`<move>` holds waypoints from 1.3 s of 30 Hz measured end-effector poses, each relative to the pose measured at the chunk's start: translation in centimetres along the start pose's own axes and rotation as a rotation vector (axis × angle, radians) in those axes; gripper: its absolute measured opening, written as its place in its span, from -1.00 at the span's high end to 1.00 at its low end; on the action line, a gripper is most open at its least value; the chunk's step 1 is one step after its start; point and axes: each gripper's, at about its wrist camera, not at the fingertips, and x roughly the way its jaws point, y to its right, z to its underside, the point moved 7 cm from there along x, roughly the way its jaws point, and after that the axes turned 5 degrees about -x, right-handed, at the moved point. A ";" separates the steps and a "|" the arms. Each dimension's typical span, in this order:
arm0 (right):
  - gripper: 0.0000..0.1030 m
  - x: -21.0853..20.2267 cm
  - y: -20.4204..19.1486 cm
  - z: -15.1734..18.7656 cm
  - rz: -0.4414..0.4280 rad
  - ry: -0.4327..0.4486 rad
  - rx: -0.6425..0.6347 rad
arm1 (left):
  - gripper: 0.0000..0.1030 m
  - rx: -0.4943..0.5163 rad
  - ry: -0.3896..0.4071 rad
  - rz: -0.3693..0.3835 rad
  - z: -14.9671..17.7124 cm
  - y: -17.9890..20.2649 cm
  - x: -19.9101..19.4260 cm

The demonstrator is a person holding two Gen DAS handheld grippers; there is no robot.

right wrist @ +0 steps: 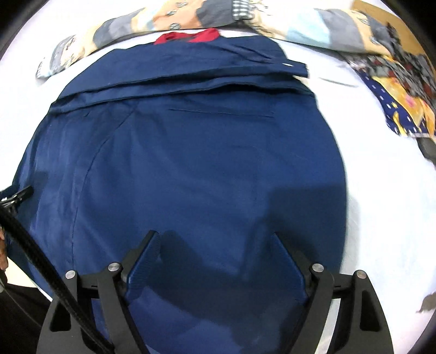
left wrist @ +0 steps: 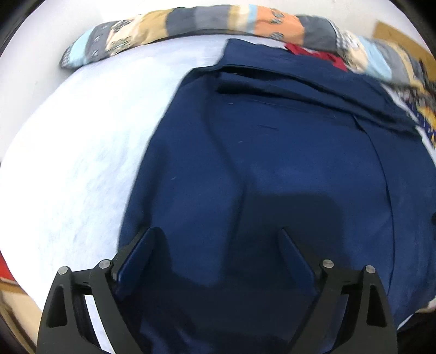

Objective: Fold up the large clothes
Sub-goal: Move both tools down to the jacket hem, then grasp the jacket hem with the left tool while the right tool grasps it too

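A large navy blue garment (left wrist: 272, 163) lies spread on a white bed sheet (left wrist: 81, 163), folded over along its far edge. It also fills the right wrist view (right wrist: 190, 163). My left gripper (left wrist: 218, 234) is open just above the garment's near left part, jaws wide and empty. My right gripper (right wrist: 215, 237) is open above the garment's near right part, also empty. The left gripper's body shows at the left edge of the right wrist view (right wrist: 16, 196).
A patterned blanket (left wrist: 190, 24) runs along the far edge of the bed. A red cloth (right wrist: 188, 36) peeks out behind the garment. Another patterned cloth (right wrist: 395, 89) lies at the far right. White sheet (right wrist: 381, 190) borders the garment on the right.
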 end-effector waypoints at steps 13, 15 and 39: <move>-0.68 -4.1 9.4 8.1 -0.172 0.066 0.414 | -0.77 -0.236 -0.114 0.093 1.8 -9.7 -1.9; -0.68 -3.7 9.4 9.6 -0.241 0.059 0.479 | -0.77 -0.293 -0.123 0.171 2.2 -10.4 -1.9; -0.03 -3.5 3.9 12.8 -0.360 0.041 0.505 | 0.06 -0.116 -0.234 0.265 6.2 -7.5 -3.2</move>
